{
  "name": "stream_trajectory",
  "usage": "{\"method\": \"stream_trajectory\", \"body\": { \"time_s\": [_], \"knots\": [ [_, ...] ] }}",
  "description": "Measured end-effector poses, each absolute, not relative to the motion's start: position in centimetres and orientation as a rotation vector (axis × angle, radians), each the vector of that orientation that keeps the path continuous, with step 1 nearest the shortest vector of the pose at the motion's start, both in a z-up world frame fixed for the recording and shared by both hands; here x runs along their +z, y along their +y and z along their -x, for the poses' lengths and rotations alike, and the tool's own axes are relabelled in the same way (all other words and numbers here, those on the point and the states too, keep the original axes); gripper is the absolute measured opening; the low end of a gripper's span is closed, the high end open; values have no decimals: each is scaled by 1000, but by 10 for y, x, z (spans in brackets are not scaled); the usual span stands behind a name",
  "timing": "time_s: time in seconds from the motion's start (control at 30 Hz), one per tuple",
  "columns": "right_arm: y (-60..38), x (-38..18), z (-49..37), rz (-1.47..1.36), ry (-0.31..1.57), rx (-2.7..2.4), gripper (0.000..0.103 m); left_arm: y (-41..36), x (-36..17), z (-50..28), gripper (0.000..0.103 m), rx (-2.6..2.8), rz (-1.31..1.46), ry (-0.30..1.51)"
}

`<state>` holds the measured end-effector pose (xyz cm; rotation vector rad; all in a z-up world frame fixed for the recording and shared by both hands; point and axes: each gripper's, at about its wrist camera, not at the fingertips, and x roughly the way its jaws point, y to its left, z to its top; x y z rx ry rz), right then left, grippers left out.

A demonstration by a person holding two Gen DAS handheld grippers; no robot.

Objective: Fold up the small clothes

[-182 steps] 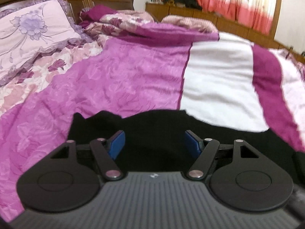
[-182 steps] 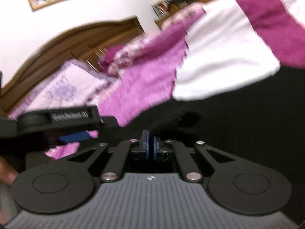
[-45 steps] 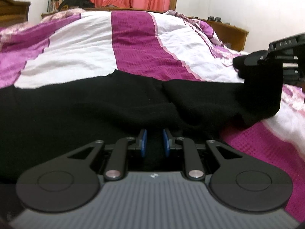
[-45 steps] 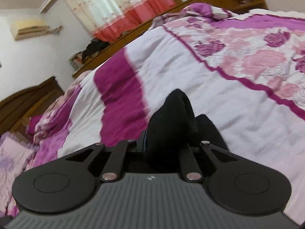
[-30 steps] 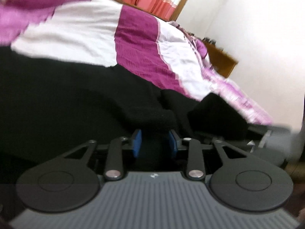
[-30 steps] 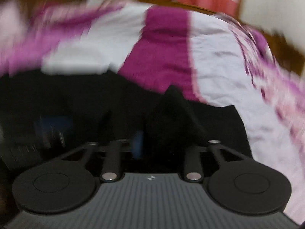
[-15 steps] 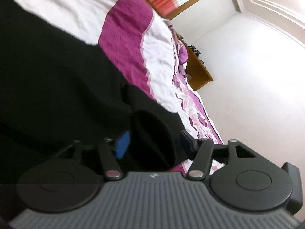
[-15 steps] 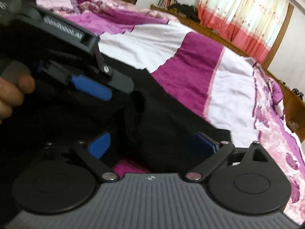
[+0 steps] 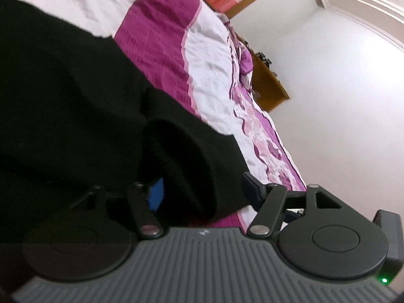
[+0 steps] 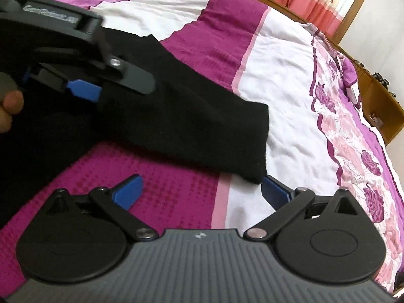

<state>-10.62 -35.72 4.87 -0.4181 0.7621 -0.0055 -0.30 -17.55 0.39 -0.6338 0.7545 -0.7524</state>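
A black garment [image 10: 176,116] lies spread on the bed, over a bedspread [image 10: 277,58] of magenta and white bands with a rose border. One sleeve reaches toward four o'clock, its cuff end resting where magenta meets white. Seen from the left wrist, a rolled fold of the same black cloth [image 9: 181,166] sits between the left claw's [image 9: 202,189] blue pads, which have just been spreading and no longer press it. At nine o'clock in the right wrist view, a hand [image 10: 7,108] carries that left claw. The right claw [image 10: 202,192] has just been opening too; its jaws stand wide apart, with only bedspread between them, the cuff just beyond.
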Motion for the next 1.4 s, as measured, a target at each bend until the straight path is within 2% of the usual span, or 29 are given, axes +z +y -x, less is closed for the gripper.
{"method": "stream_trajectory", "body": {
  "time_s": [0.1,0.13,0.17,0.2,0.4,0.67,0.83,1.0,1.4],
  "knots": [
    [-354,49,103,413,759,20,103,-182,7,-5,66,-742,617,771],
    [-353,48,101,412,761,24,103,-184,10,-8,47,-732,604,775],
    [-352,47,99,417,766,22,103,-184,13,-9,17,-717,581,781],
    [-349,46,94,423,771,18,103,-188,17,-13,9,-695,547,787],
    [-352,54,86,400,763,-7,103,-185,40,-12,9,-716,543,757],
    [-362,91,82,102,620,19,103,-214,107,-21,9,-764,395,665],
    [-358,104,77,118,542,-112,103,-205,137,-19,9,-765,351,607],
    [-361,108,71,79,490,-220,103,-173,145,-15,9,-737,362,586],
    [-351,67,33,243,605,-317,103,-33,144,-17,9,-561,494,488]
  ]
}}
